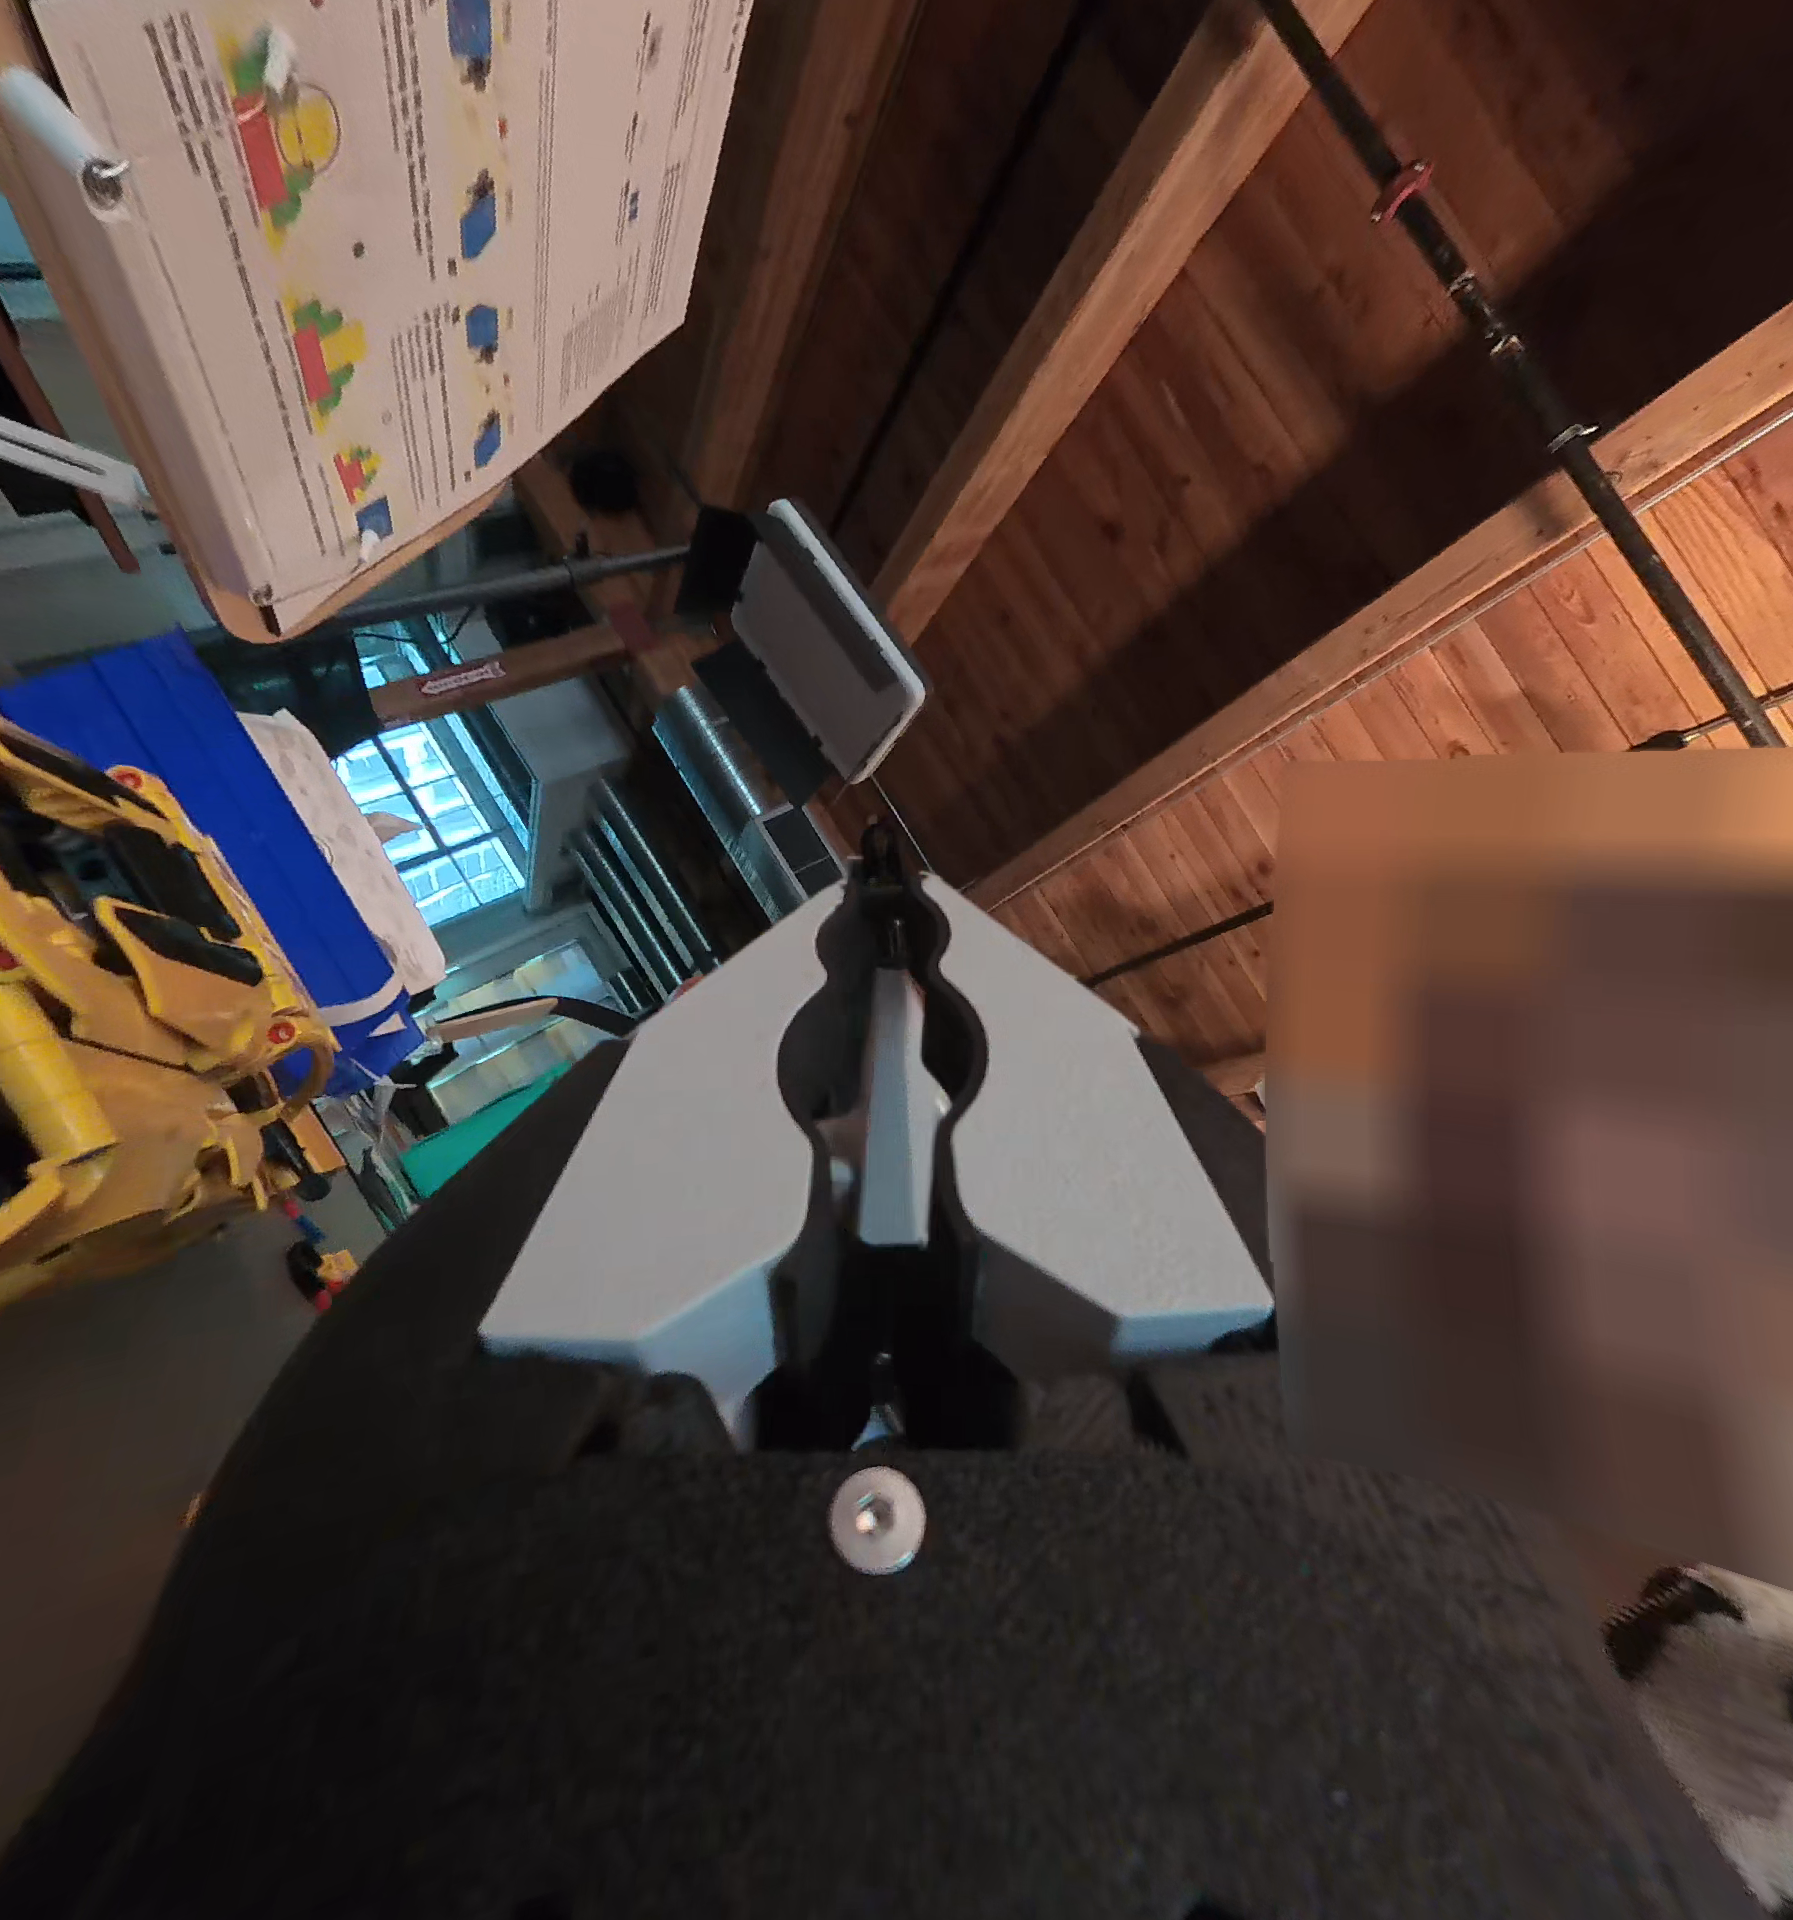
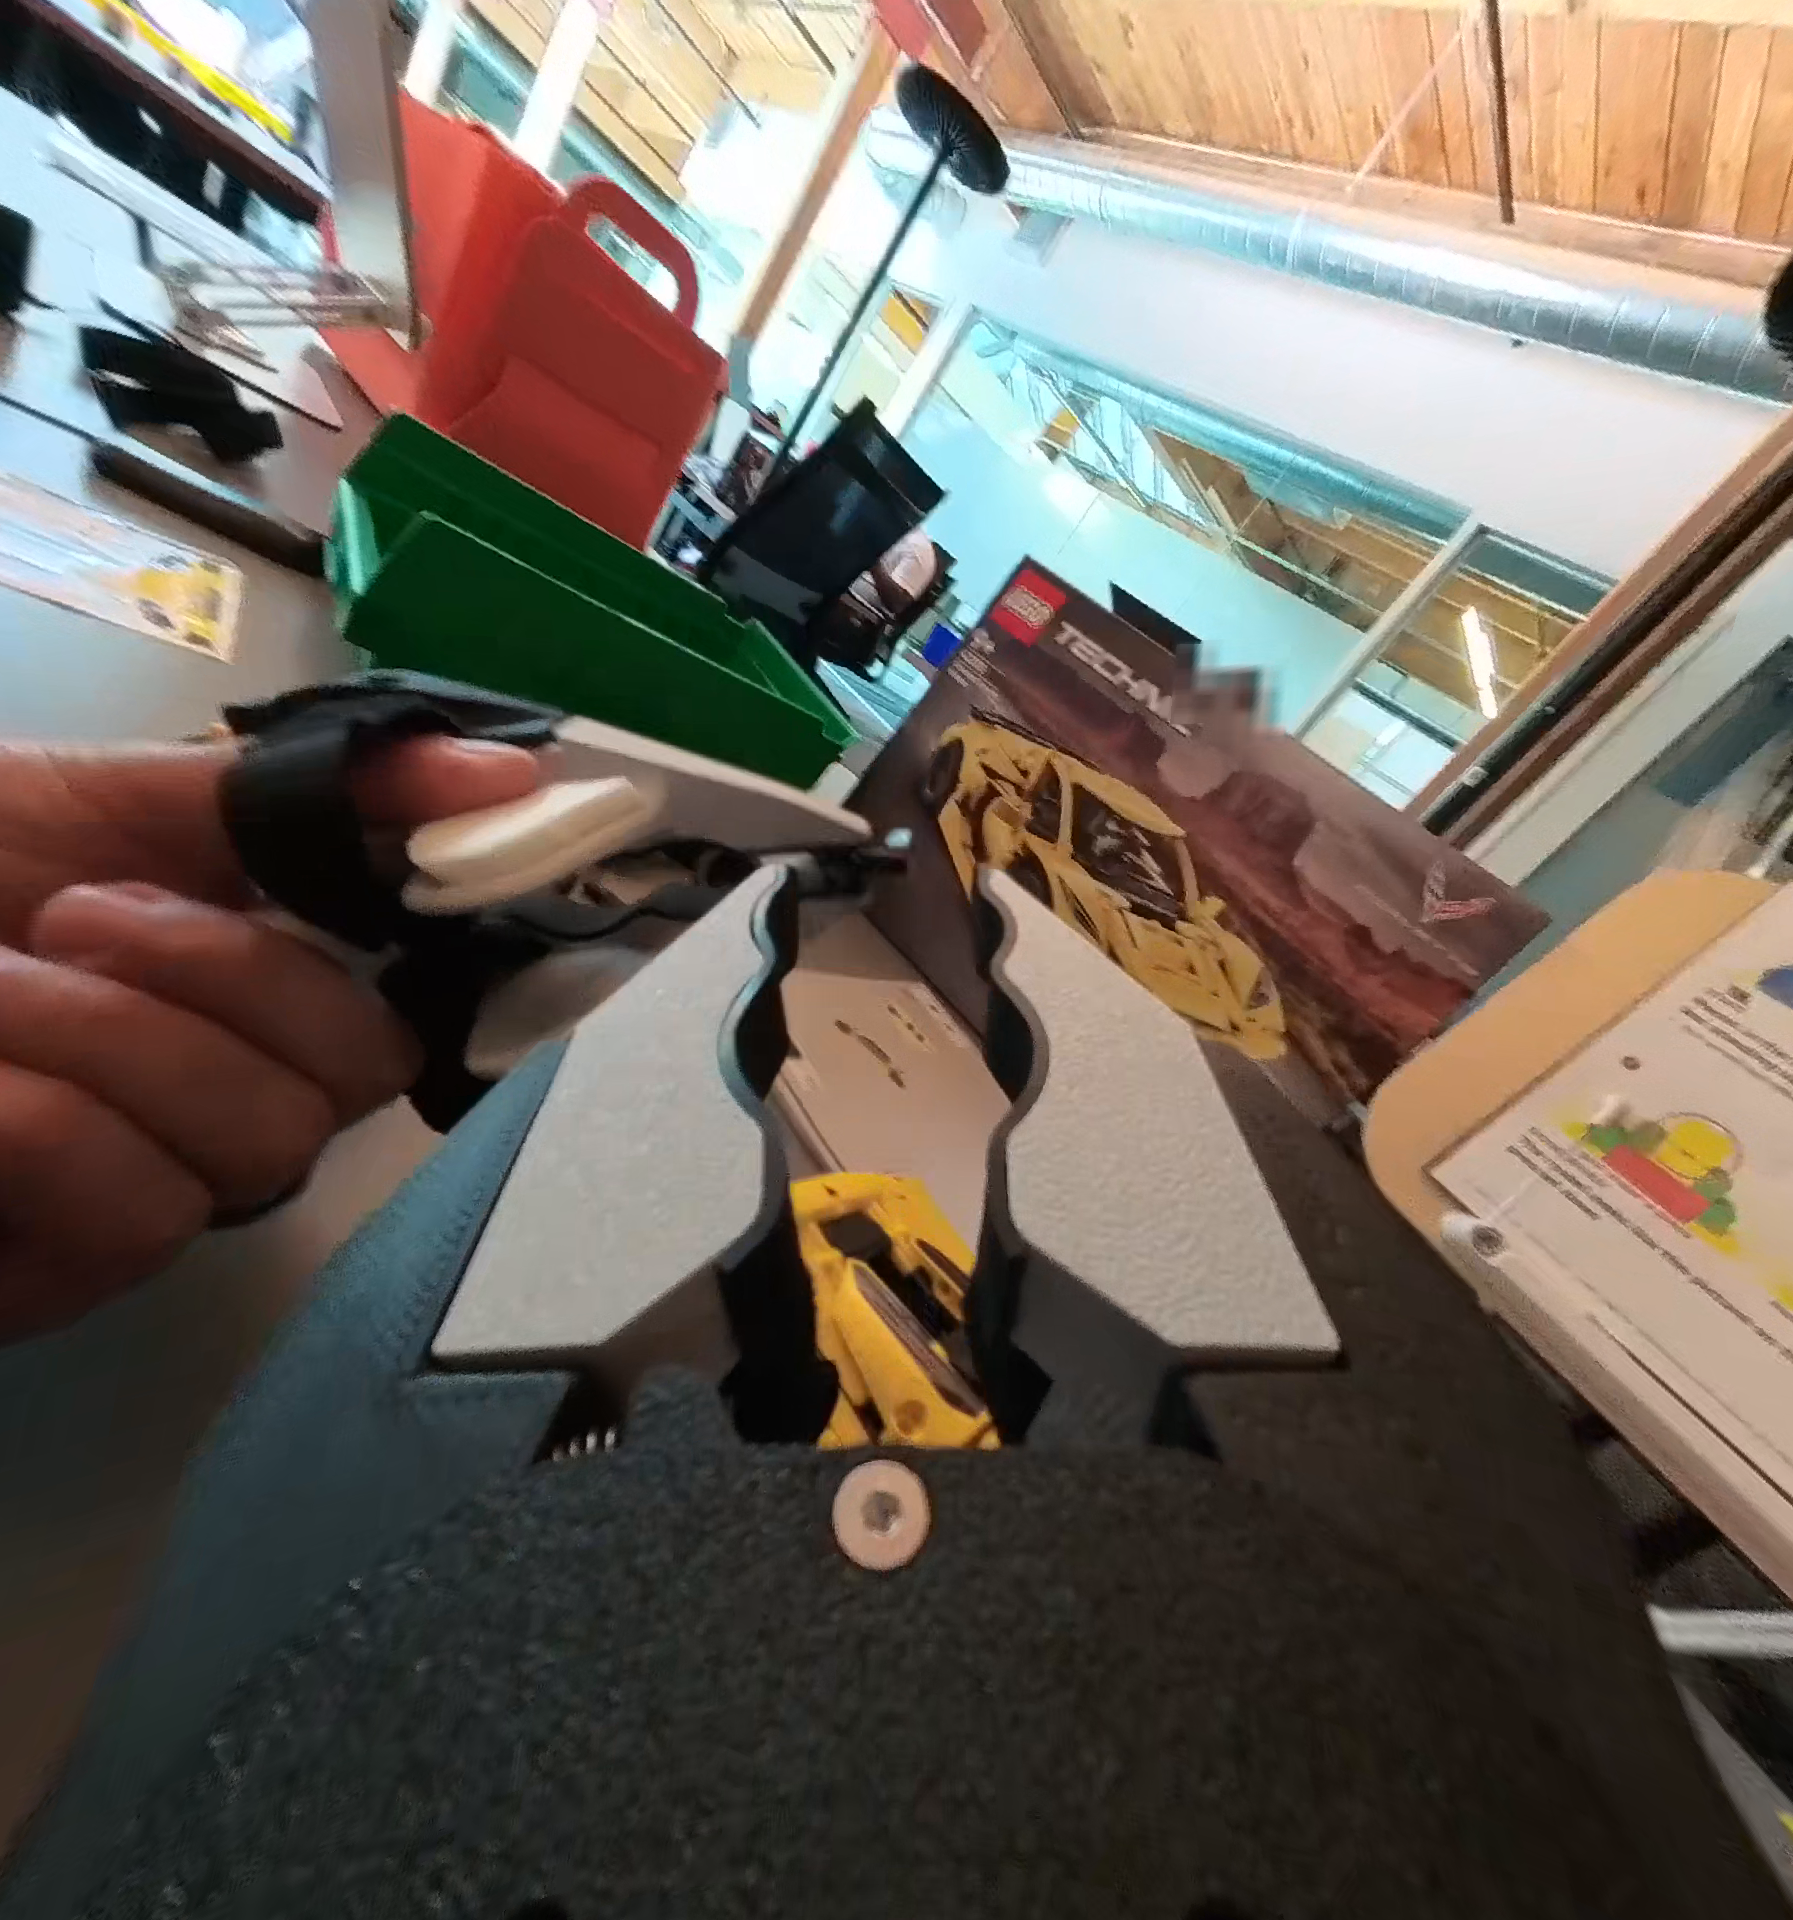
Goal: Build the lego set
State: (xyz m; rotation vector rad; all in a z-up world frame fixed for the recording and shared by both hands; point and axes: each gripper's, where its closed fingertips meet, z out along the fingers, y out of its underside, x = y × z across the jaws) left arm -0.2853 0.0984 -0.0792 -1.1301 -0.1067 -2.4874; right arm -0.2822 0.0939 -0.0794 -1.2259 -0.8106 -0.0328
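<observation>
The yellow lego car looks largely built — it sits low on the counter, seen between the parted jaws of the right claw. At 12 o'clock, the left claw is closed on a small black piece, apparently not yet fitted.

Workshop-like office: timber ceiling, exposed duct, glass partitions.
</observation>
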